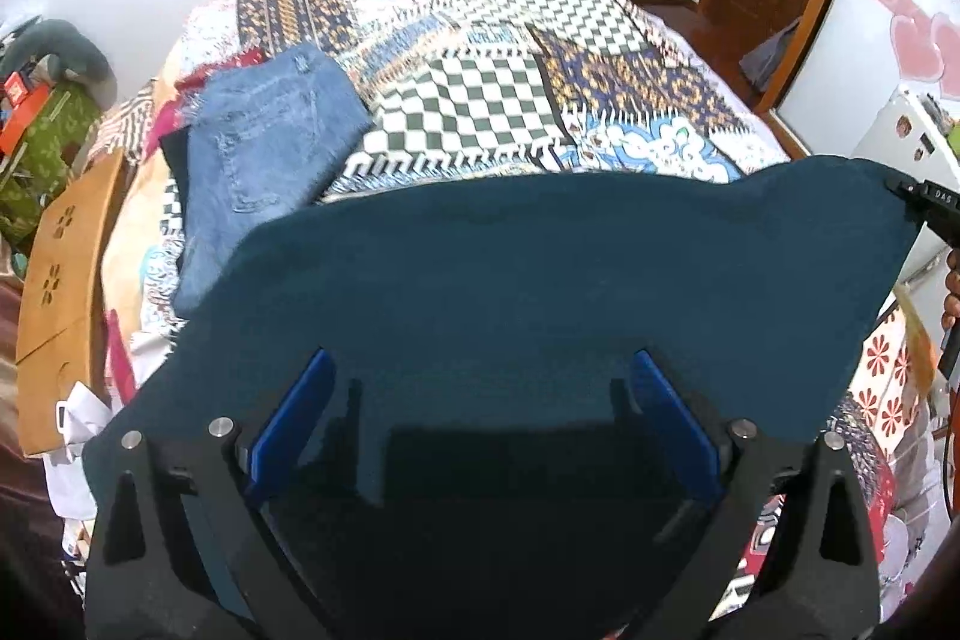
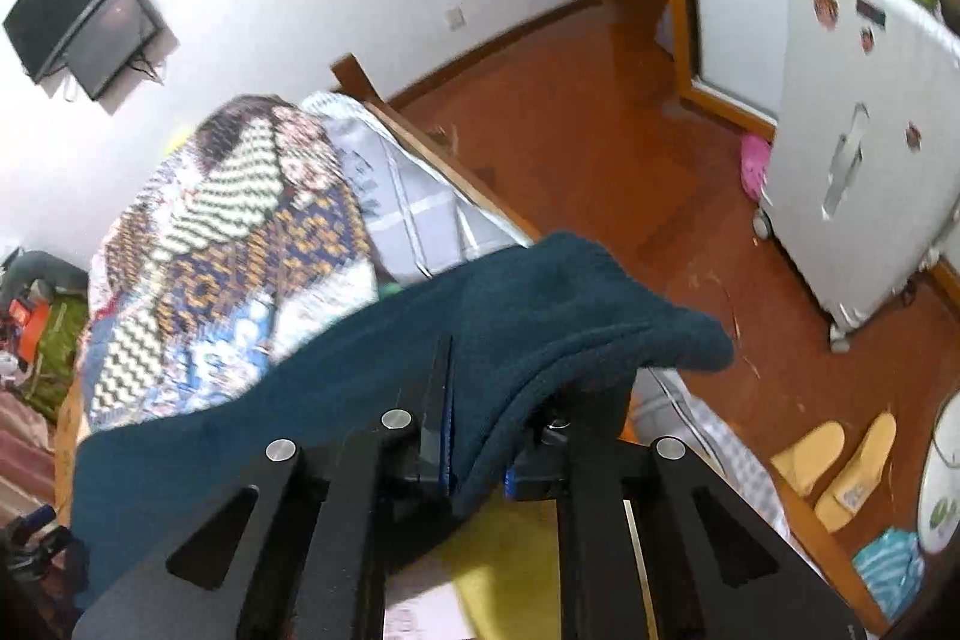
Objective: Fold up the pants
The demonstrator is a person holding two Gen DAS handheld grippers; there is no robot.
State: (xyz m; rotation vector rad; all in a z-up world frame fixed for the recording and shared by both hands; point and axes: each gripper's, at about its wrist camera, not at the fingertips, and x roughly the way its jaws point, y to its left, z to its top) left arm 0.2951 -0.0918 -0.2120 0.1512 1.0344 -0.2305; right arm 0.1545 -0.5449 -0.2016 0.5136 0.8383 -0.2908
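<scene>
I can read just one thing. The letters "DAS" are in white on my right gripper [image 1: 927, 205], the black one at the edge of the left camera's view. The stickers on the white fridge [image 2: 852, 172] are too blurry to read.

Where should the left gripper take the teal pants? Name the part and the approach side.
Probably the far-left corner of the teal pants, coming in from the left. The right gripper pinches the far-right corner, so the cloth spans sideways. The left gripper is open.
</scene>
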